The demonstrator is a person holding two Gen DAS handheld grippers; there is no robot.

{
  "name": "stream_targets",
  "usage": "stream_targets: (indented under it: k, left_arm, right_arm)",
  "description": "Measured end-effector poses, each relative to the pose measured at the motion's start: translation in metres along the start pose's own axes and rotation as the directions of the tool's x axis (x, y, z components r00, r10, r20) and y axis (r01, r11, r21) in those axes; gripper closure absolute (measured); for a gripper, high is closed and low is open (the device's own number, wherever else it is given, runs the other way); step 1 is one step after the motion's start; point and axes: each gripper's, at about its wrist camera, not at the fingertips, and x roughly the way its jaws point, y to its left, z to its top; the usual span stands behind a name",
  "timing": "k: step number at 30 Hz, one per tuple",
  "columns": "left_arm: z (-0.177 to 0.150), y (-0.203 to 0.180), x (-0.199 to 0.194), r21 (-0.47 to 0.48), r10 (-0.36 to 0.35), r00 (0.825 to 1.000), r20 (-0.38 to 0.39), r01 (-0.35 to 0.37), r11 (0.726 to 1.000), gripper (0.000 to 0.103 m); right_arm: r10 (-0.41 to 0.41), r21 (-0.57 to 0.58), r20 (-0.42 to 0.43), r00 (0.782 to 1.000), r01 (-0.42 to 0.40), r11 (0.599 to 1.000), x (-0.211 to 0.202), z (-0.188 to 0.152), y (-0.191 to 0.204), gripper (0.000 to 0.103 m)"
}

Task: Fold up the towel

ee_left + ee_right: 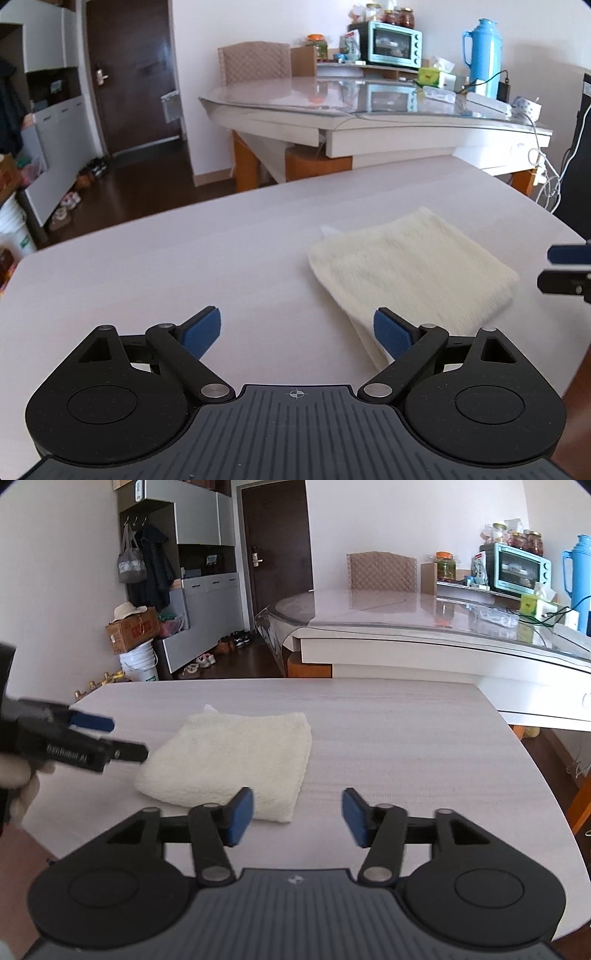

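A cream towel (410, 273) lies folded into a thick square on the pale table (184, 266); it also shows in the right wrist view (229, 760). My left gripper (297, 332) is open and empty, held above the table just left of the towel's near corner. My right gripper (297, 816) is open and empty, just off the towel's near right corner. The left gripper (122, 738) shows at the left edge of the right wrist view beside the towel. The right gripper's fingertips (565, 254) show at the right edge of the left wrist view.
A glass-topped dining table (369, 107) stands behind with a teal toaster oven (395, 44), a blue thermos (484, 55) and cables. A chair (255, 62), a dark door and cabinets with shoes and boxes stand beyond the table's far edge.
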Motion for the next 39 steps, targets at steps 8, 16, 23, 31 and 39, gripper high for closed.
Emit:
stream_targets:
  k: [8,16,23,31,39]
  left_arm:
    - [-0.02,-0.006,-0.024,-0.052,0.025,1.0,0.008,-0.025,0.998,0.002]
    - [-0.032,-0.015,-0.042,-0.095,0.027,0.999,0.017,-0.026,0.995,0.0]
    - [-0.037,-0.019,-0.059,-0.138,0.061,0.998,0.018,-0.058,0.989,0.0]
    - [-0.04,-0.022,-0.087,-0.192,0.099,0.993,0.066,-0.085,0.978,0.0]
    - [-0.045,-0.029,-0.098,-0.187,0.062,0.992,0.107,-0.041,0.981,0.0]
  right_arm:
    - [-0.008,0.003,0.004,1.0,0.008,1.0,-0.017,-0.006,0.007,0.011]
    - [0.0,0.019,0.01,1.0,0.0,1.0,-0.034,-0.013,0.012,0.007]
    - [0.002,0.008,0.023,1.0,-0.002,1.0,-0.052,-0.014,0.018,0.006]
    - [0.0,-0.019,0.039,0.999,0.0,1.0,-0.07,-0.014,0.029,0.006]
    - [0.0,-0.013,0.035,0.999,0.0,1.0,-0.071,-0.015,0.036,0.006]
